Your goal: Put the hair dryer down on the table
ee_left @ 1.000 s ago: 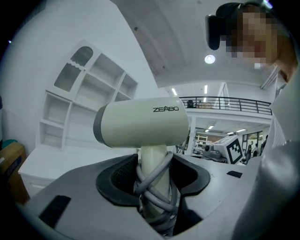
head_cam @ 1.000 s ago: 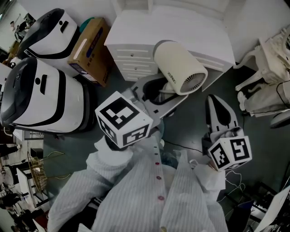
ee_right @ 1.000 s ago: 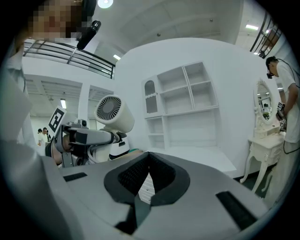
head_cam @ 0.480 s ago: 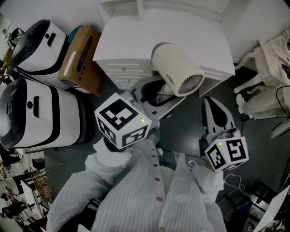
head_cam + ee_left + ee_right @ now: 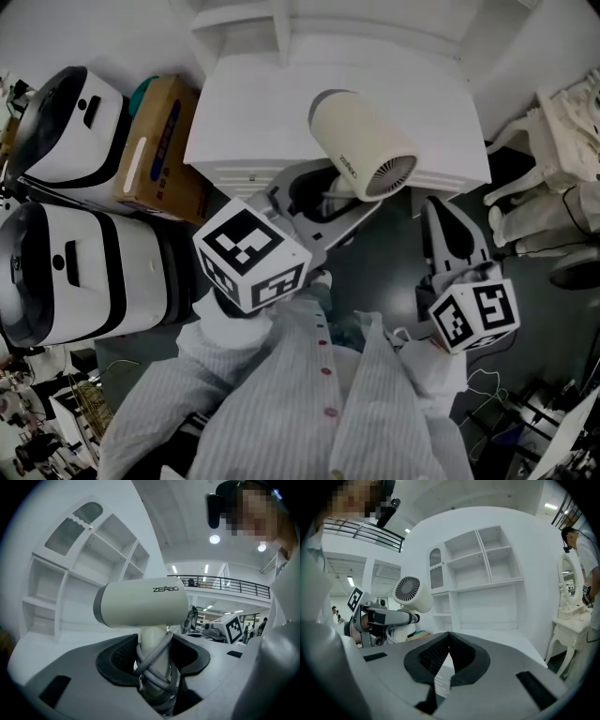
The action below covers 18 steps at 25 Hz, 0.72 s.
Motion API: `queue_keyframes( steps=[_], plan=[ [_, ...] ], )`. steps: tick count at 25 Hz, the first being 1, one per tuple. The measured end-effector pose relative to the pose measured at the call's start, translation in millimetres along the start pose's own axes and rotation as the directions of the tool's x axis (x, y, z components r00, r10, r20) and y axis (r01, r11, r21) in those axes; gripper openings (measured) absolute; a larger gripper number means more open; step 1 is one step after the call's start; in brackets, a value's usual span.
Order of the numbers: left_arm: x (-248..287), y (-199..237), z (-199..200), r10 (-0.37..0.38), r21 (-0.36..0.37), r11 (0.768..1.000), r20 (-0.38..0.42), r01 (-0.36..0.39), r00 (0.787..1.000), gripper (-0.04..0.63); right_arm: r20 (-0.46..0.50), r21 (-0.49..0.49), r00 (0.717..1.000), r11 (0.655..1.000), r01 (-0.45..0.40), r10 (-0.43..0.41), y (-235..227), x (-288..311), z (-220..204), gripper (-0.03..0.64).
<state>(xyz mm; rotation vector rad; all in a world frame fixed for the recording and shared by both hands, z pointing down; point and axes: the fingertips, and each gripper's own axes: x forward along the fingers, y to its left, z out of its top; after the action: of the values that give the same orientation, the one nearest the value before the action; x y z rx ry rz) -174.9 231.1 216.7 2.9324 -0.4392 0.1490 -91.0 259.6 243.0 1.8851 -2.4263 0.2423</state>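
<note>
**A:** Nearest item?
**B:** Left gripper (image 5: pixel 154 667), jaws clamped on the handle of the hair dryer (image 5: pixel 140 602), with the cord (image 5: pixel 157 660) wound round it. The dryer is held aloft by the near edge of the white table (image 5: pixel 272 112). Right gripper (image 5: pixel 445 644): jaws pressed together, empty.
**A:** Hazards?
**B:** The heavy barrel could roll off if released too near that edge. The cord could snag a jaw.
**A:** Room?
**B:** The tabletop is bare and broad, with the shelf unit (image 5: pixel 487 573) behind it.

Matt cream plastic hair dryer (image 5: pixel 361 145) (smooth grey cord (image 5: pixel 157 663)), smooth white painted table (image 5: pixel 253 103), brown cardboard box (image 5: pixel 159 145), striped cloth shirt (image 5: pixel 281 403).
</note>
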Motion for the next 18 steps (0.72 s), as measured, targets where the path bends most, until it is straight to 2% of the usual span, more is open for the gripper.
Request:
queue_keyframes(
  steps=[12, 18],
  plan=[
    [18, 47, -5, 0.021, -0.038, 0.999, -0.02, -0.022, 1.0, 0.21, -0.025, 0.039, 0.999, 0.999, 0.033, -0.032, -28, 34, -7, 0.012],
    [43, 71, 3, 0.043, -0.031, 0.999, -0.001, -0.043, 0.999, 0.21, -0.023, 0.021, 1.0, 1.0, 0.012, -0.012, -55, 61, 0, 0.012]
  ],
)
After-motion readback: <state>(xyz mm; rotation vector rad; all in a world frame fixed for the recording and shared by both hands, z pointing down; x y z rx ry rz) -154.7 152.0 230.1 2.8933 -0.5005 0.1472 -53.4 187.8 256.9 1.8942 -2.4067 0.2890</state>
